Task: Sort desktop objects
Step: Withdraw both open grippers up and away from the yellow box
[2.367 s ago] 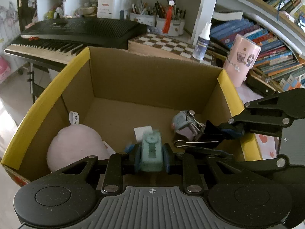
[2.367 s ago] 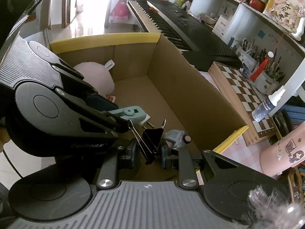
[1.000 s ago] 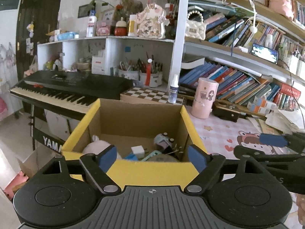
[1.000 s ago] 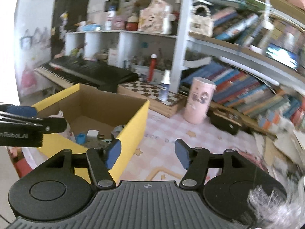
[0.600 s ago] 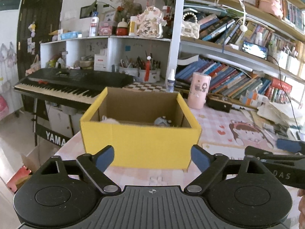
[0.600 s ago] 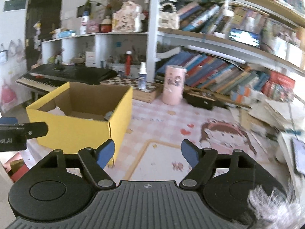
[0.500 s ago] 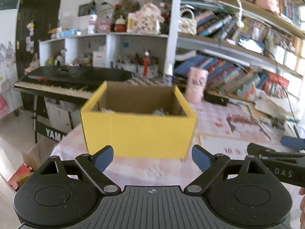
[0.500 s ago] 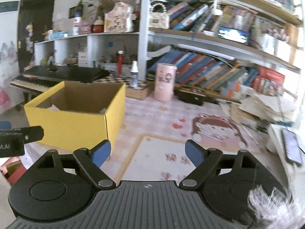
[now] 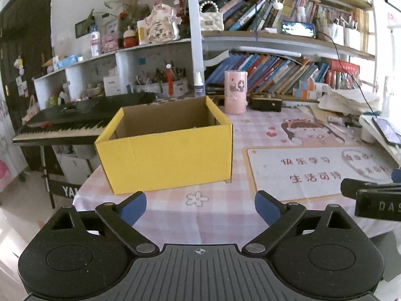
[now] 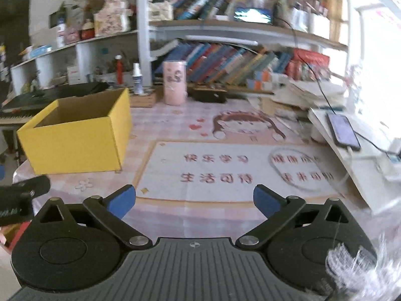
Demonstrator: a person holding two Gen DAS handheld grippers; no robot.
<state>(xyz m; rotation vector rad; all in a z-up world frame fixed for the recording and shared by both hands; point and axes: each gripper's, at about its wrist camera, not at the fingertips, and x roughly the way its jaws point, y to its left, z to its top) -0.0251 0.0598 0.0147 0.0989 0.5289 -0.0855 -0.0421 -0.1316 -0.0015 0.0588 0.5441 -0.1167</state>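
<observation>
Left wrist view: the yellow box (image 9: 165, 155) sits on the pink checked counter (image 9: 220, 215), a white mat (image 9: 318, 173) beside it, bookshelves (image 9: 275, 72) and a keyboard (image 9: 75, 123) behind. Left gripper (image 9: 200, 207) and right gripper (image 10: 194, 200) gape wide, empty.

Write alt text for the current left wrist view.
The open, empty left gripper faces a yellow cardboard box on a pink checked tablecloth. A white desk mat with red lettering lies to the right, crowded bookshelves behind.
</observation>
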